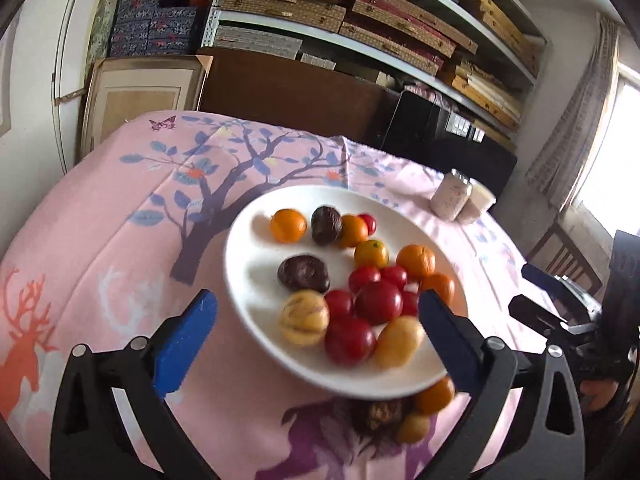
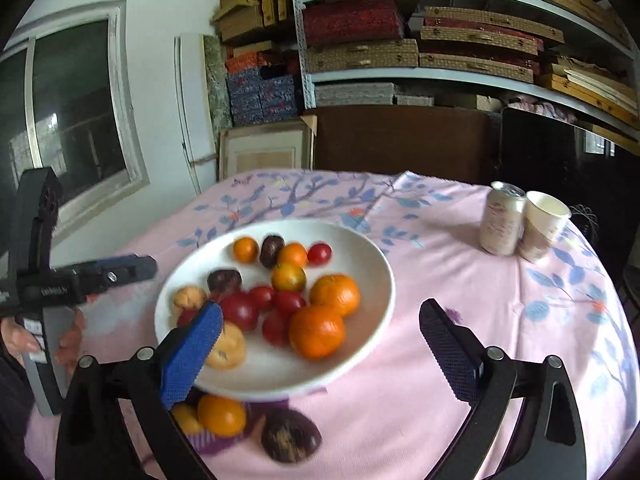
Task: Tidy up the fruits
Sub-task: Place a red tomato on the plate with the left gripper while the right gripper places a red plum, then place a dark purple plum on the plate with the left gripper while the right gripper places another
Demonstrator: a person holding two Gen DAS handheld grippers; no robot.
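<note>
White plate [image 1: 256, 280]: sits on the pink tablecloth [image 1: 100, 240] of the table, toward the near side, and carries nearly all the fruit.
Left part of plate: an orange fruit [image 1: 288, 225], two dark wrinkled fruits [image 1: 304, 274] and a pale striped fruit [image 1: 304, 317].
Middle of plate: a cluster of red fruits [image 1: 378, 302], touching one another, with a yellow fruit [image 1: 400, 342] at the near rim.
Right part of plate: further orange fruits, the largest [image 2: 335, 294] toward the right side, a second touching it.
Loose fruit, left to right: a small yellow fruit [image 2: 186, 418], an orange one [image 2: 221, 415] and a dark wrinkled one [image 2: 290, 436] lie on the cloth just beside the plate's near rim, outside it.
Left tool [image 1: 318, 340]: fingers wide apart, nothing between the pads, hovering over the near edge of the plate.
Right tool [image 2: 320, 352]: fingers likewise wide apart and empty, over the plate's near right side.
Bystanders: a can [image 2: 503, 220] and paper cup [image 2: 542, 226] stand touching each other, well apart from the plate at far right.
Done, by judgement: the greater part of the fruit appears gathered on the plate.
Outstanding, by judgement: three loose pieces remain to be lifted in; the plated fruit is mixed, so any sorting by kind is not done.
Blur: some fruit outlines are smeared; exact count cannot be told.
</note>
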